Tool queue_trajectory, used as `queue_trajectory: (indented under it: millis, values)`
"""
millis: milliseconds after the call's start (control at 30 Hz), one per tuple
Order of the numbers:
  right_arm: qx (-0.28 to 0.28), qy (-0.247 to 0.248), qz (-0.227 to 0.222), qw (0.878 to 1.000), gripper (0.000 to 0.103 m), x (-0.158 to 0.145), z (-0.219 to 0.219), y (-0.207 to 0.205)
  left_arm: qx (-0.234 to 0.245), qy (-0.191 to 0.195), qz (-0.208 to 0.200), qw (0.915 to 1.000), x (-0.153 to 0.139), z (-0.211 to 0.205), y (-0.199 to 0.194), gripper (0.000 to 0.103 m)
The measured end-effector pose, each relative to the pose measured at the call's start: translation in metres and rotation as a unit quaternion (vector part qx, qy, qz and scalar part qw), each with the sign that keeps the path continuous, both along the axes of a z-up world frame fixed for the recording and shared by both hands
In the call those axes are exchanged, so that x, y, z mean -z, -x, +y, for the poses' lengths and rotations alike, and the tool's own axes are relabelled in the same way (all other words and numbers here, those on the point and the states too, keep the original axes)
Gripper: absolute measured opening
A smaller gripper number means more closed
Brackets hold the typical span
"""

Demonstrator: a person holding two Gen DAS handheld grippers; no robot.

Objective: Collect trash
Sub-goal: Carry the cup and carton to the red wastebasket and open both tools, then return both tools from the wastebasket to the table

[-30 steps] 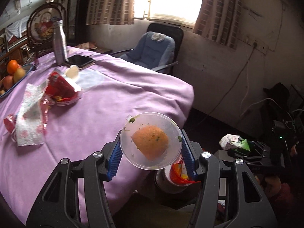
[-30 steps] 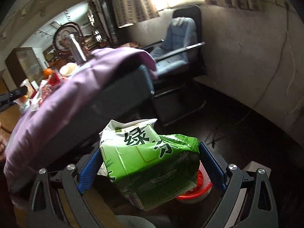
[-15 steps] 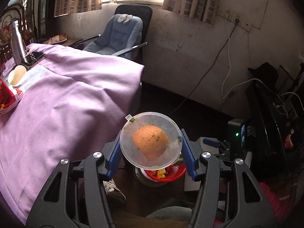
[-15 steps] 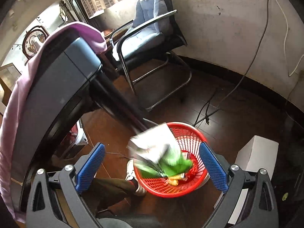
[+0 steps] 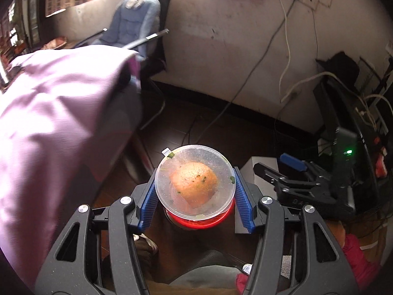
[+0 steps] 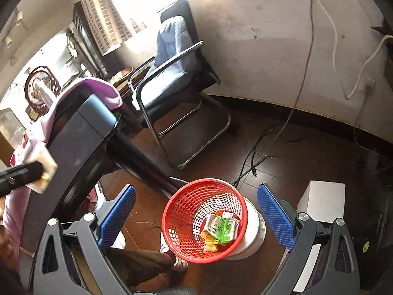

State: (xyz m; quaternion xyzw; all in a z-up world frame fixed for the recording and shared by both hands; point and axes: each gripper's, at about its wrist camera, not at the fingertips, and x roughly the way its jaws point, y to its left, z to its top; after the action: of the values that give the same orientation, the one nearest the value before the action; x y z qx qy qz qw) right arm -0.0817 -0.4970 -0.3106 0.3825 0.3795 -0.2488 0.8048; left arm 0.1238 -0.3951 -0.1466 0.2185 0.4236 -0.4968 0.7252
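Trash so far: a green packet [image 6: 222, 227] lies in the red basket [image 6: 180, 205] at lower centre. Right gripper [image 6: 196, 217] fingers gape empty; left gripper [image 5: 195, 194] pinches a plastic container [image 5: 194, 184] (food-smeared) above the basket, not yet dropped.
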Motion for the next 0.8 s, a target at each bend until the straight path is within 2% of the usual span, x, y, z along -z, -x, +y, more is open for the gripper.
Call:
queue_trajectory:
  millis: [100,133,167,233,267,500,800]
  values:
    - [0.014,-0.004,0.0,1.0,0.097,0.003,-0.009,0.009,0.01,-0.014,0.001,0.9998,0.011,-0.02,0.002,0.057]
    - [0.019,-0.007,0.0,1.0,0.097,0.004,-0.011,0.013,0.014,-0.019,-0.001,0.9997,0.014,-0.027,0.003,0.062]
    - [0.024,-0.012,0.0,1.0,0.097,0.006,-0.013,0.017,0.014,-0.022,-0.003,0.9997,0.016,-0.03,0.004,0.074]
    - [0.031,-0.02,-0.002,0.999,0.097,0.01,-0.017,0.024,0.009,-0.014,-0.007,0.9998,0.014,-0.034,0.004,0.086]
    - [0.033,-0.023,-0.002,0.999,0.097,0.011,-0.017,0.026,0.009,-0.01,-0.007,0.9999,0.012,-0.034,0.005,0.088]
    - [0.029,-0.032,-0.002,0.999,0.097,0.015,-0.014,0.027,-0.004,-0.011,-0.037,0.9992,0.003,-0.03,0.008,0.093]
    - [0.006,-0.002,-0.005,1.0,0.097,-0.009,0.003,0.02,-0.023,0.0,-0.062,0.9978,-0.016,-0.006,0.007,0.095]
